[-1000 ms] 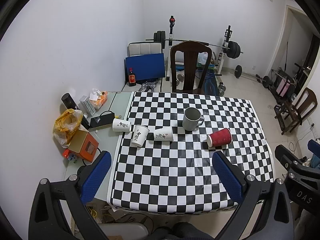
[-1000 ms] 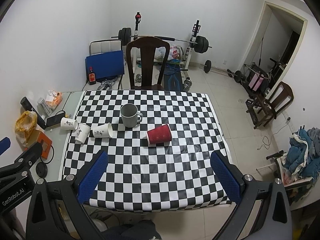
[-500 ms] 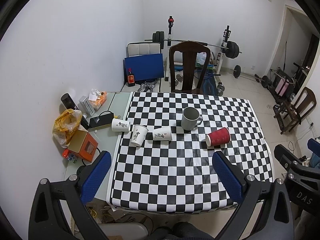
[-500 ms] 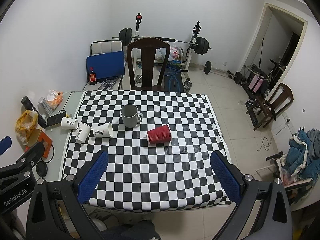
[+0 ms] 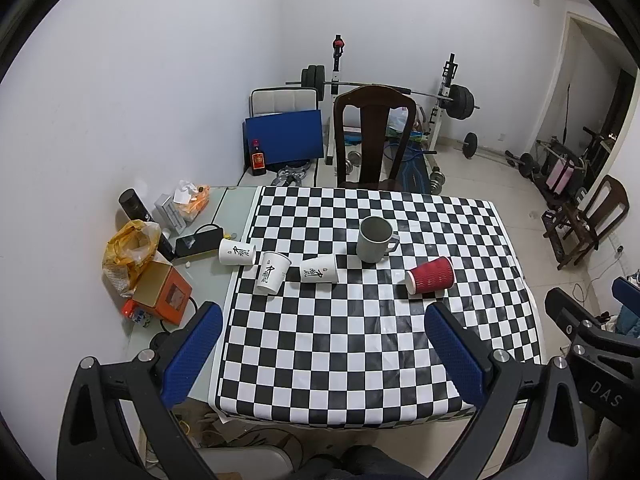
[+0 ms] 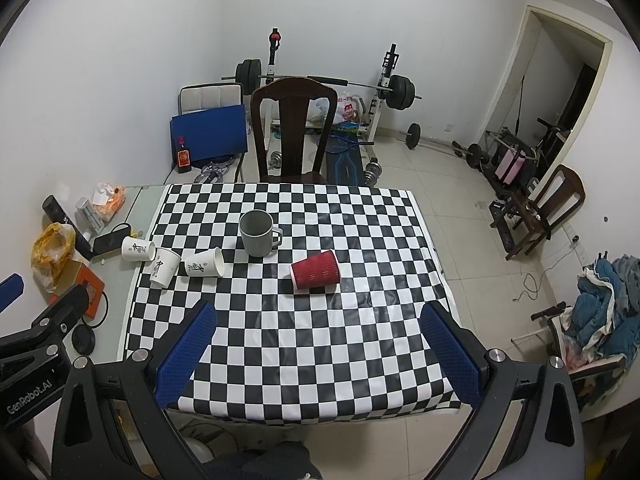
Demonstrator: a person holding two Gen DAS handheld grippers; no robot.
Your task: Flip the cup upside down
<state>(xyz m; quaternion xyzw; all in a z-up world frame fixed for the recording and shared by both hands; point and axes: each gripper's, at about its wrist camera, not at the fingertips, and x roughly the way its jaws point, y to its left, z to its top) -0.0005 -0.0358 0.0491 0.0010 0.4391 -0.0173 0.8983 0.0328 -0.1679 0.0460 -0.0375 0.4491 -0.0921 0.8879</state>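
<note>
A red ribbed paper cup point(image 5: 431, 280) point(image 6: 316, 275) lies on its side on the checkered tablecloth point(image 5: 360, 332) point(image 6: 304, 336). A grey mug point(image 5: 375, 239) point(image 6: 259, 233) stands upright behind it. Three white printed paper cups sit to the left: one on its side point(image 5: 237, 251) point(image 6: 138, 249), one upright and tilted point(image 5: 273, 272) point(image 6: 164, 267), one on its side point(image 5: 319, 270) point(image 6: 204, 263). My left gripper point(image 5: 322, 352) and right gripper point(image 6: 318, 346) are both open, empty and held high above the table's near edge, far from the cups.
Clutter lies on the glass strip at the table's left: an orange box point(image 5: 162, 296), a yellow bag point(image 5: 128, 246), a black power strip point(image 5: 198, 240). A dark wooden chair point(image 5: 374, 136) stands at the far side. Weight equipment fills the room behind.
Both views have shifted only slightly; the cups and mug lie as before. Both grippers stay open.
</note>
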